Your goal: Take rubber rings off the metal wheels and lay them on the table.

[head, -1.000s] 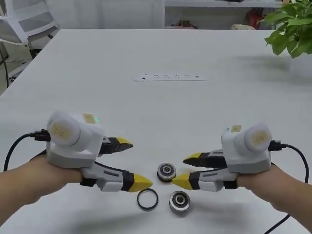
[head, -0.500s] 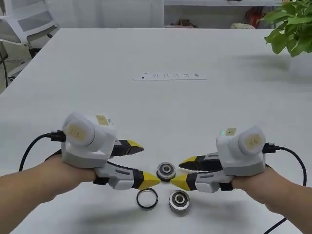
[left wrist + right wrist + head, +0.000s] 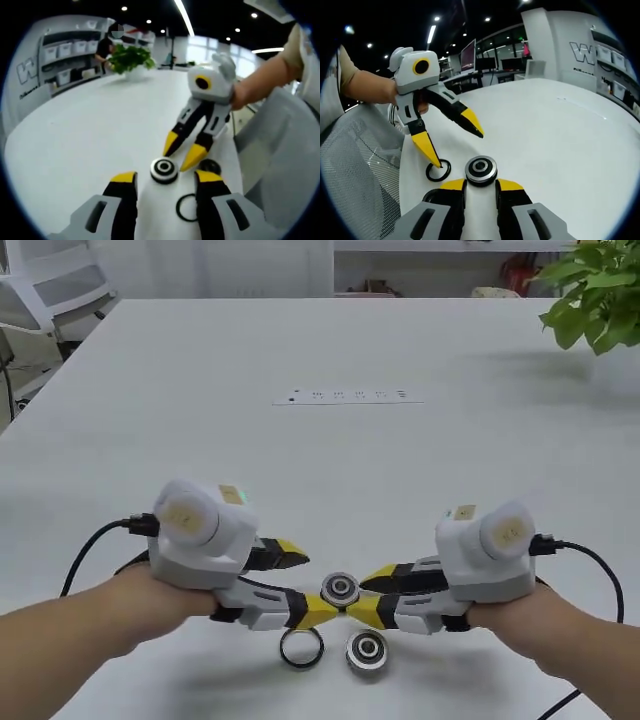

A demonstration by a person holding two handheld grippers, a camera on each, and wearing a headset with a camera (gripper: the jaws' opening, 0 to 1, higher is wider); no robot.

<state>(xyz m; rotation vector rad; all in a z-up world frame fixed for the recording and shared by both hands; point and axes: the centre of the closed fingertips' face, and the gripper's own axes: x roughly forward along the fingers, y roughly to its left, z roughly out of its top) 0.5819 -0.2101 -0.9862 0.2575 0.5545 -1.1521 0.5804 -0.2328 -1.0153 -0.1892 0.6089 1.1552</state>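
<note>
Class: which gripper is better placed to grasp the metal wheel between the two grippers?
Probably left: the left gripper is spread wider than the round metal wheel centred ahead; the right gripper looks narrower.

Low over the table: white-and-grey left gripper, yellow-tipped, pointing inward to the right, jaws spread wide. Matching right gripper points inward to the left, jaws parted by a narrow gap. Their near-side tips are close together. Left hand and right hand grip the bodies from behind. Both forearms bare.
</note>
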